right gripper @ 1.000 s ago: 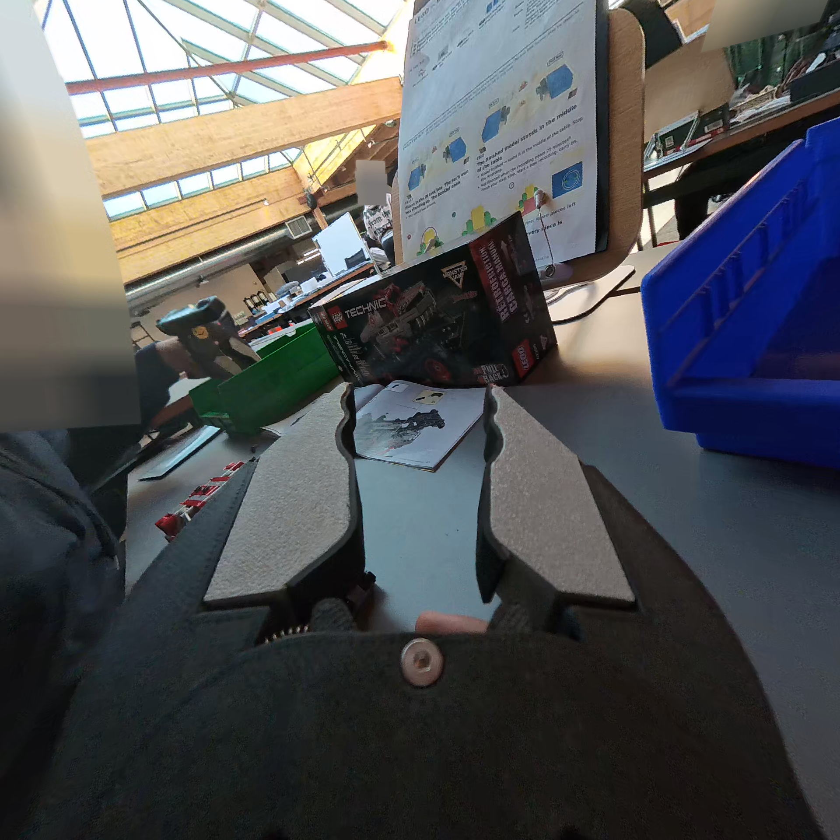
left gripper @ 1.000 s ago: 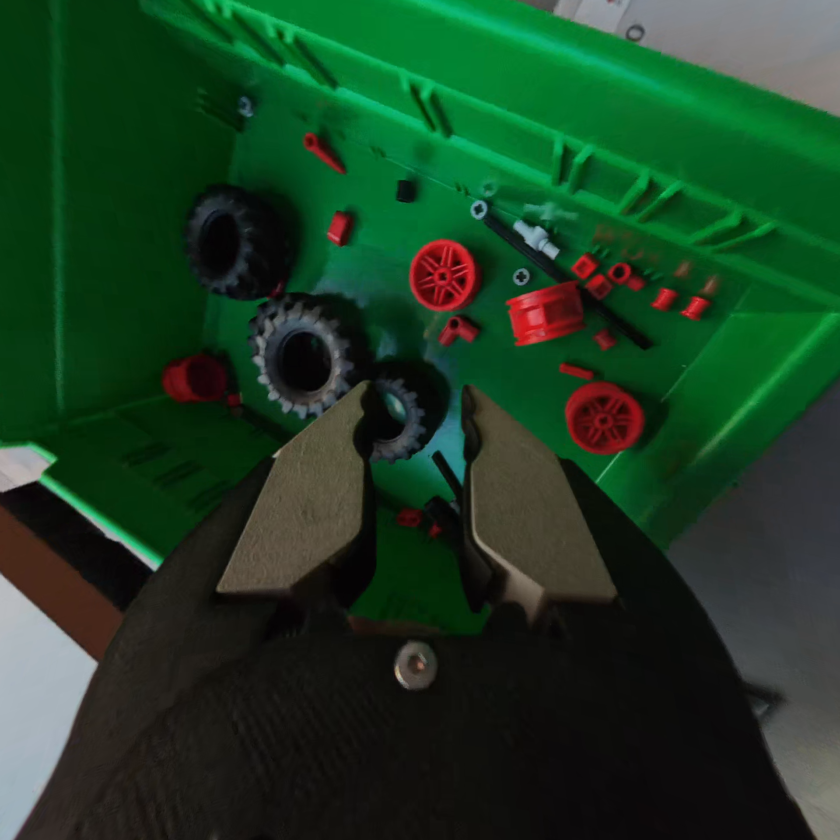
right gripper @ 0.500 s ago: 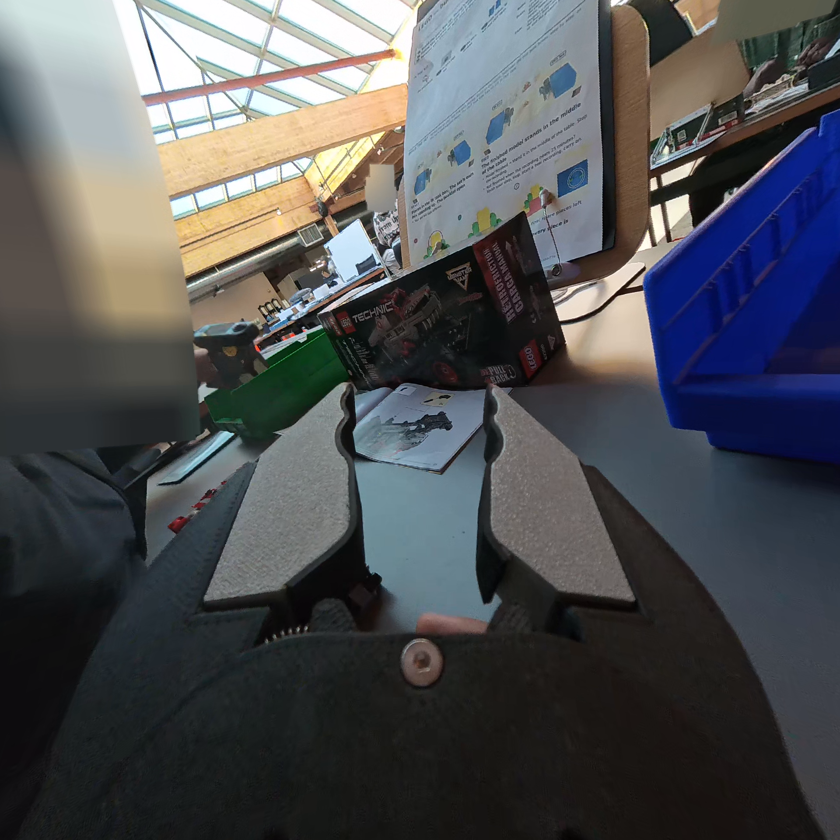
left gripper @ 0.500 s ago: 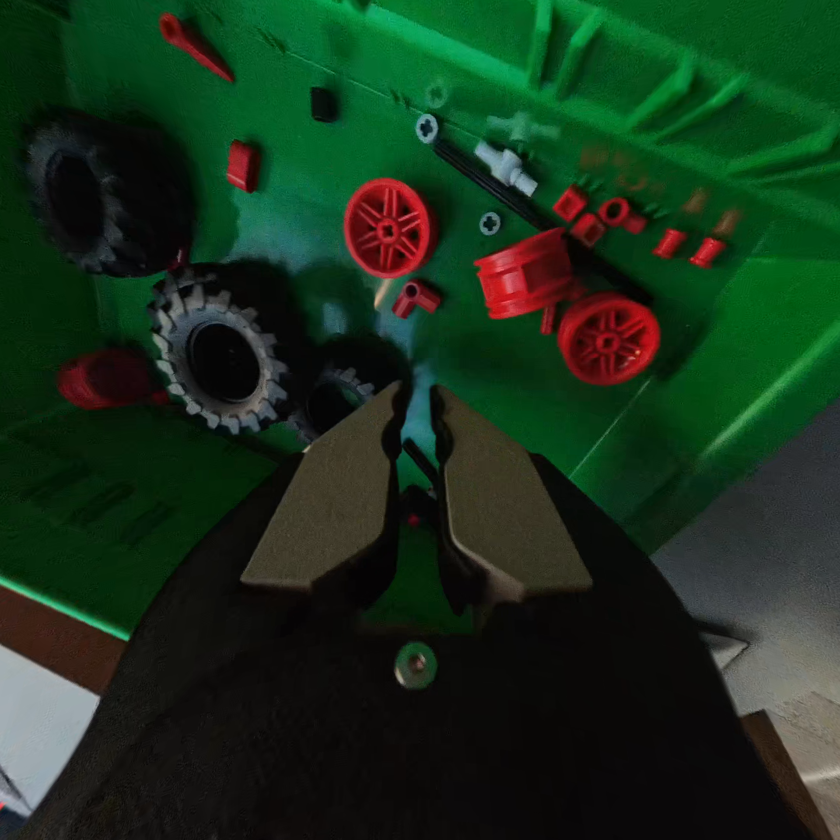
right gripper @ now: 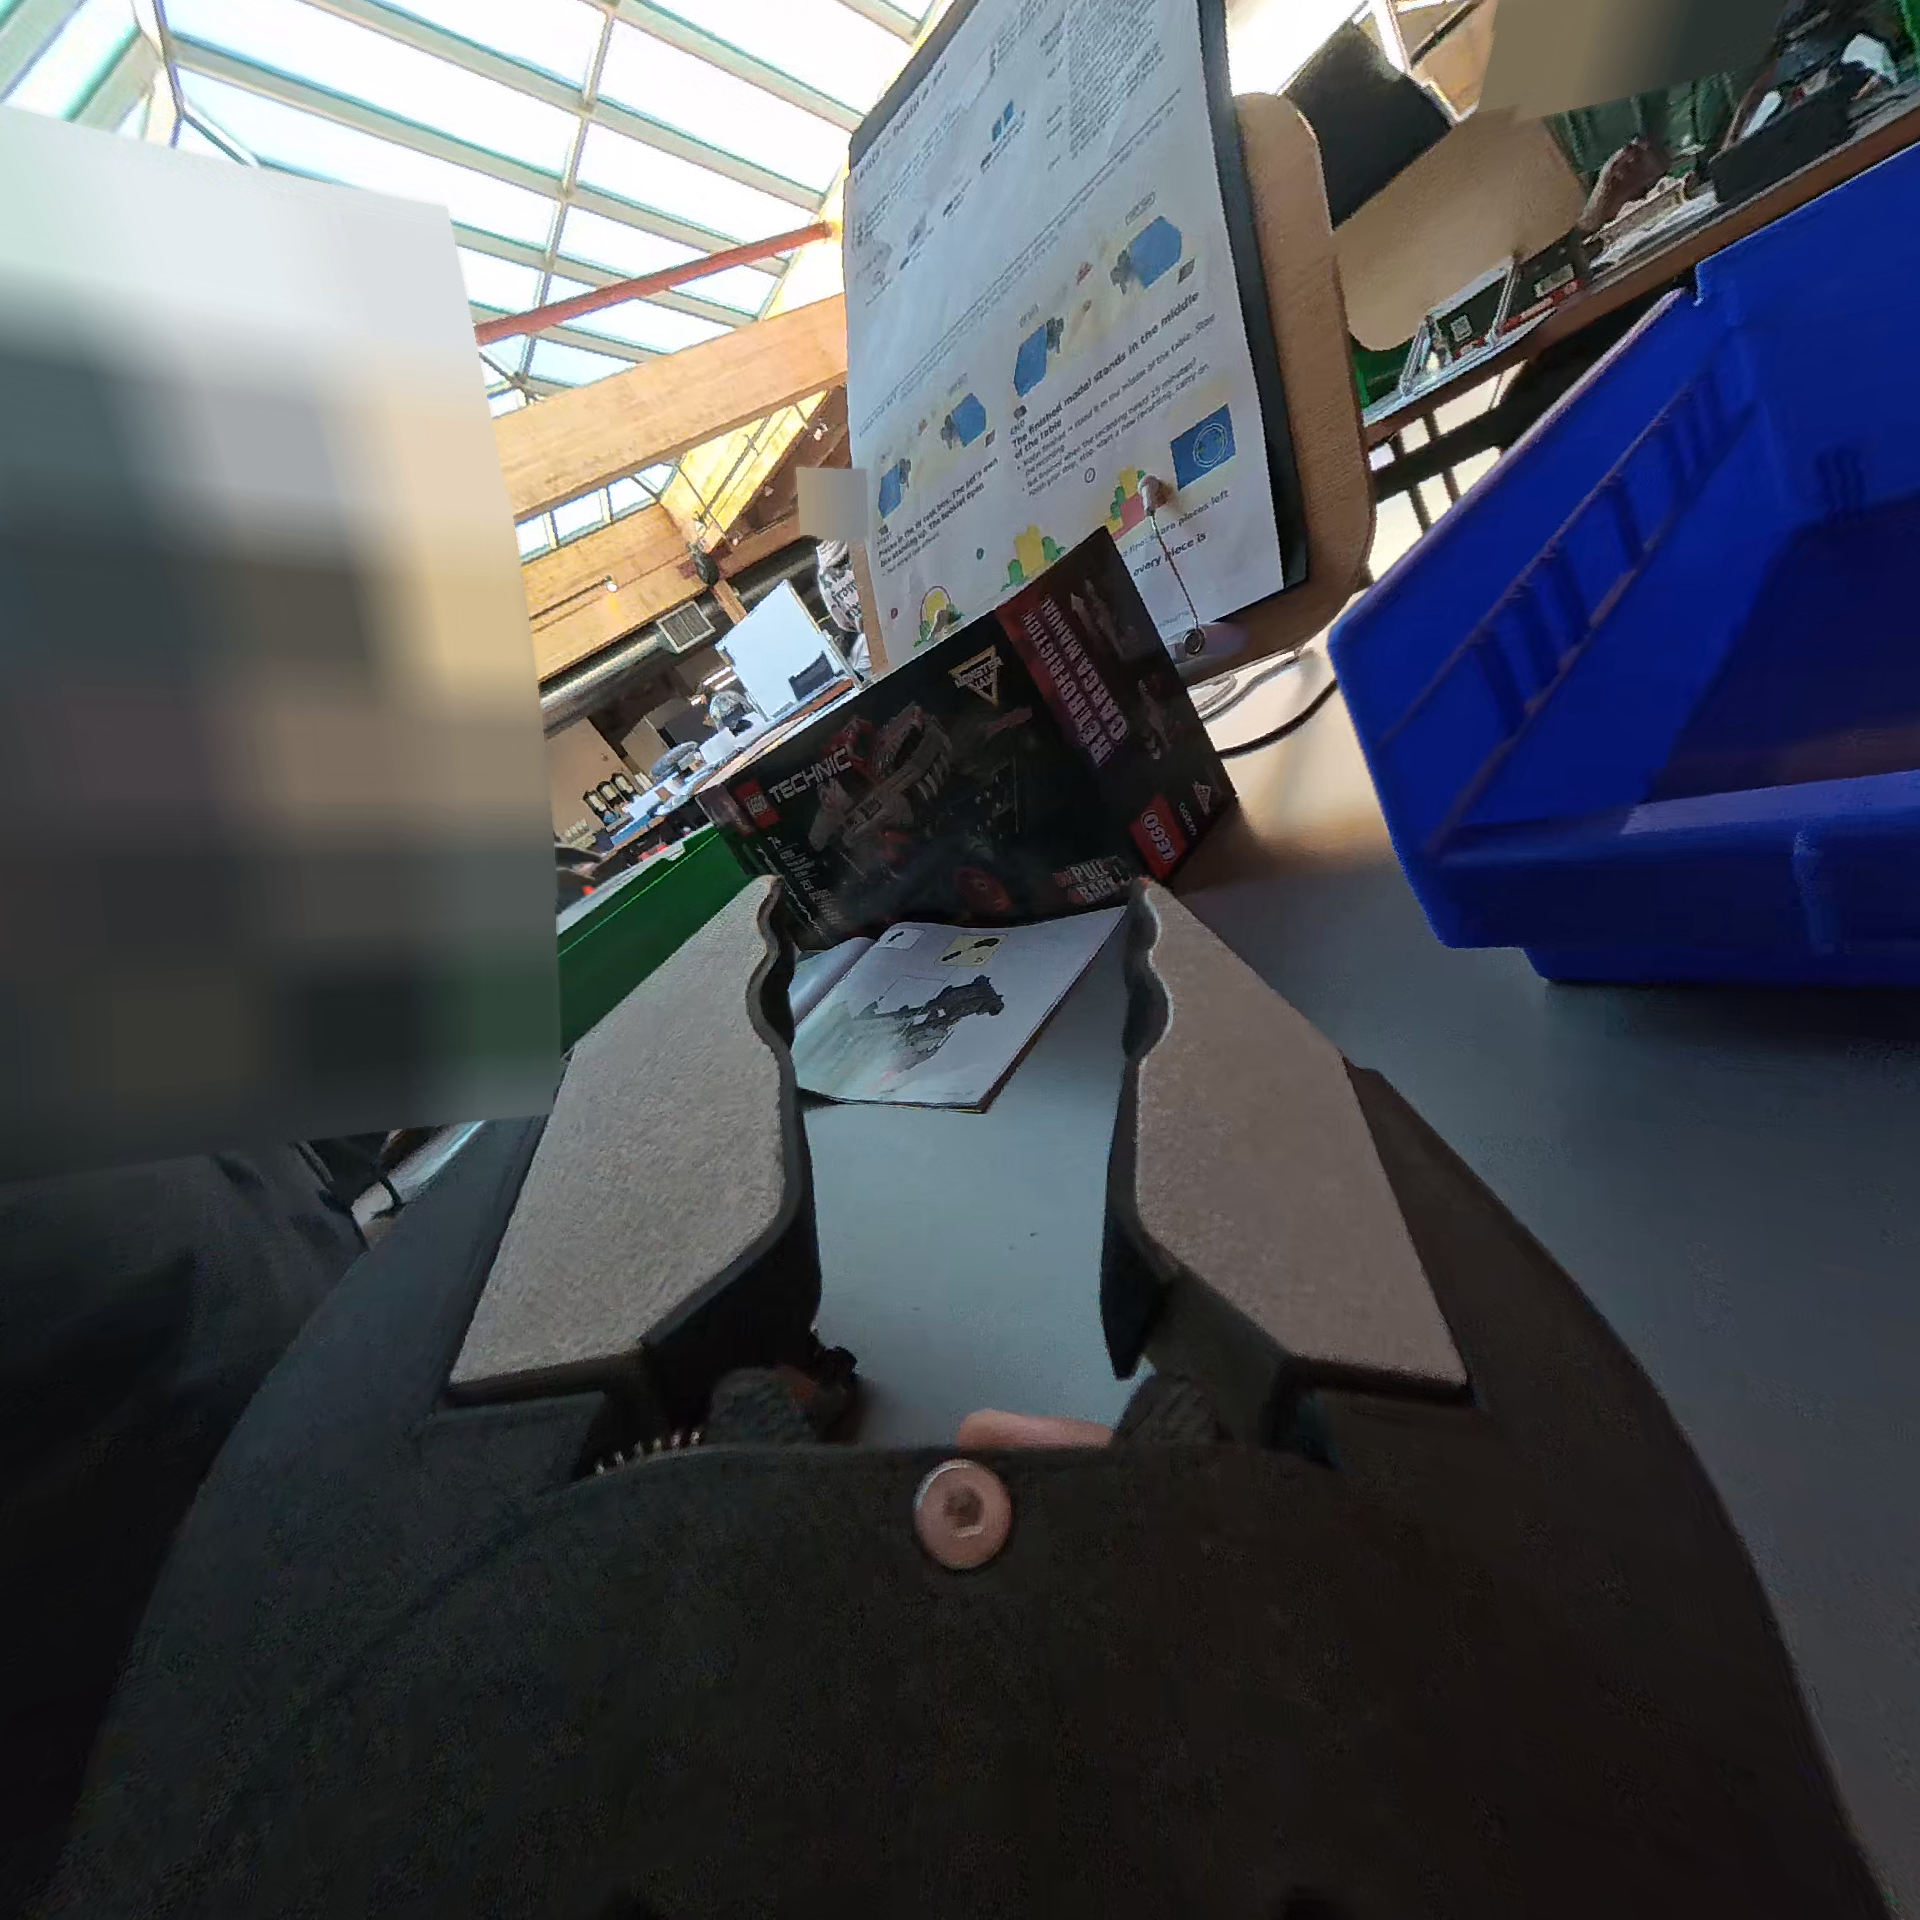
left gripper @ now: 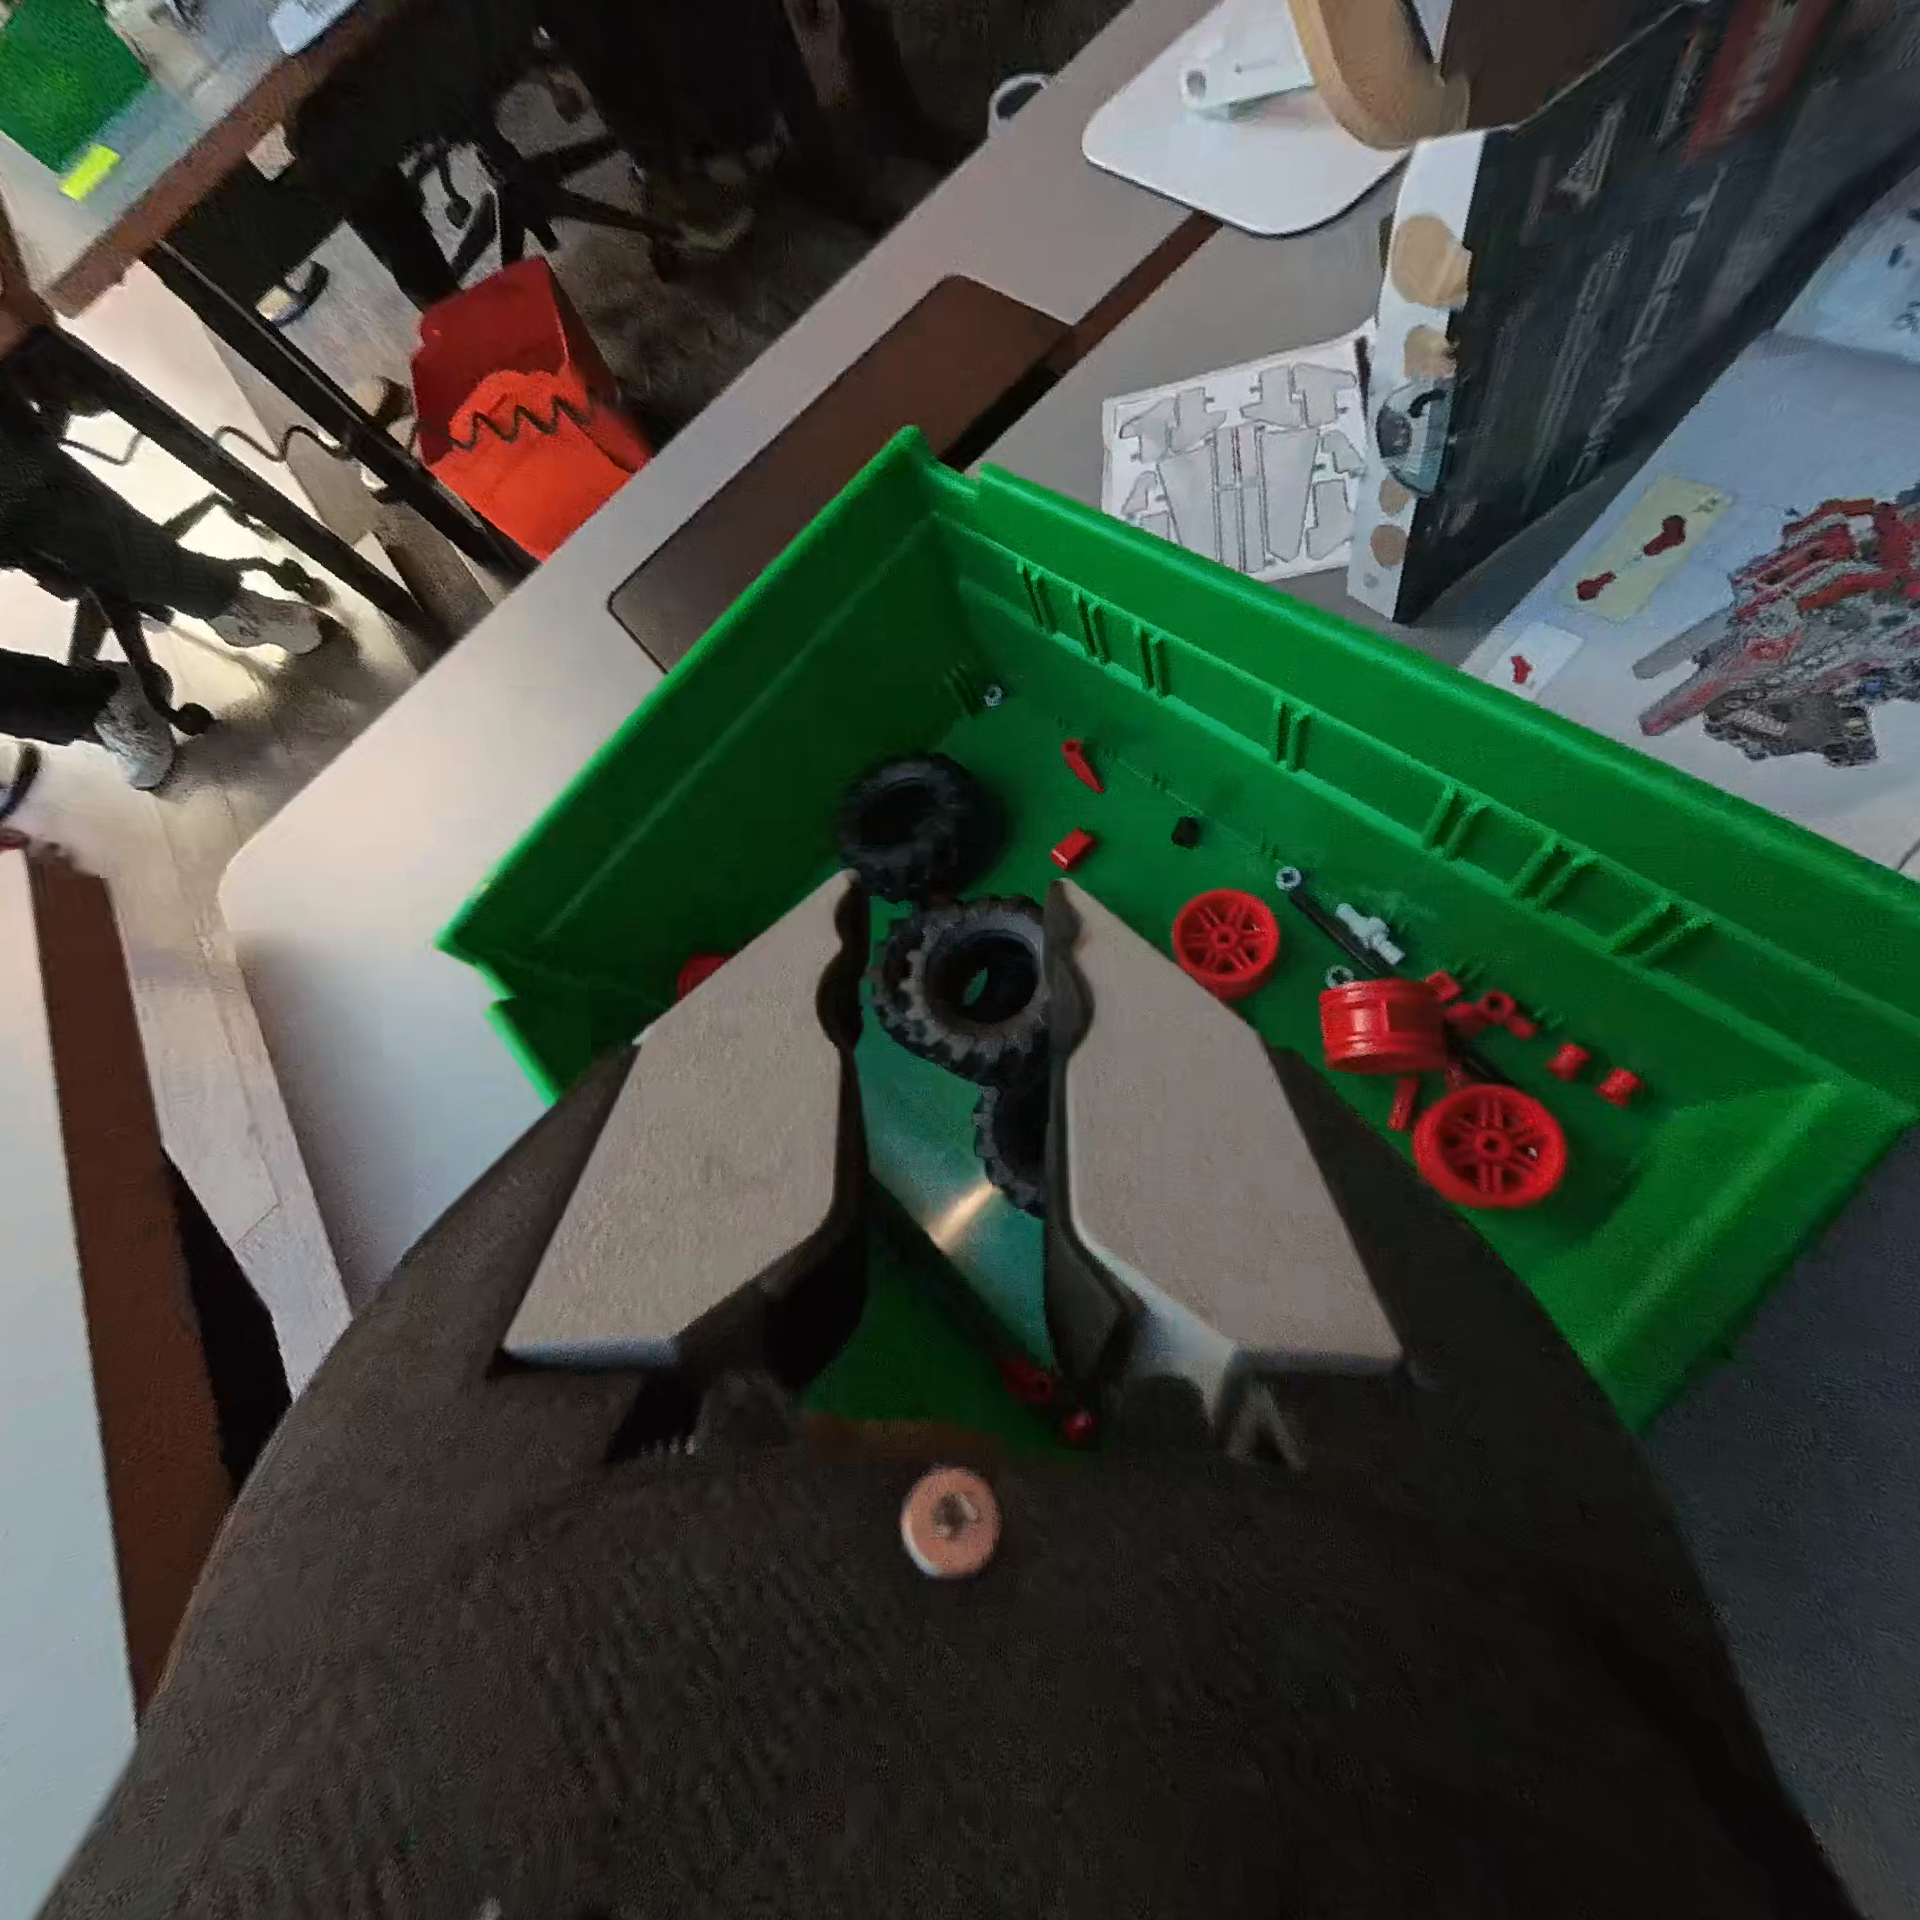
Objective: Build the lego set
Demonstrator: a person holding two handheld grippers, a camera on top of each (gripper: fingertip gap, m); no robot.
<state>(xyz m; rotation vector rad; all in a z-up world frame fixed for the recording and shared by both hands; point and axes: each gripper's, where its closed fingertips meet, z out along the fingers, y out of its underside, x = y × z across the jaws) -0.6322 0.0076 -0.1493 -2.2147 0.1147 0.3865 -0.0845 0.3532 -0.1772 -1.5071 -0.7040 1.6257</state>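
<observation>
In the left wrist view a green bin point(left gripper: 727, 644) holds loose parts: three black tyres, one of them point(left gripper: 966, 987) seen between my fingers, two red spoked wheels point(left gripper: 1226, 940) point(left gripper: 1488, 1143), a red rim point(left gripper: 1377, 1023), a black axle point(left gripper: 1340, 935) and small red pins. My left gripper point(left gripper: 951, 888) hovers above the bin with its jaws apart; the tyres lie on the bin floor below, and nothing is in the grasp. My right gripper point(right gripper: 956, 888) is open and empty, low over the grey table point(right gripper: 1558, 1195).
The set's black box point(right gripper: 987, 758) and an open instruction booklet point(right gripper: 935, 1018) lie ahead of the right gripper. A blue bin point(right gripper: 1662, 644) stands at the right. A printed sheet on a stand point(right gripper: 1060, 312) is behind the box. A sticker sheet point(left gripper: 1236, 478) lies beyond the green bin.
My left gripper narrowed its jaws low in the bin near a thin black part, then rose out of the bin and opened wider, with nothing in it. The right jaws opened slightly.
</observation>
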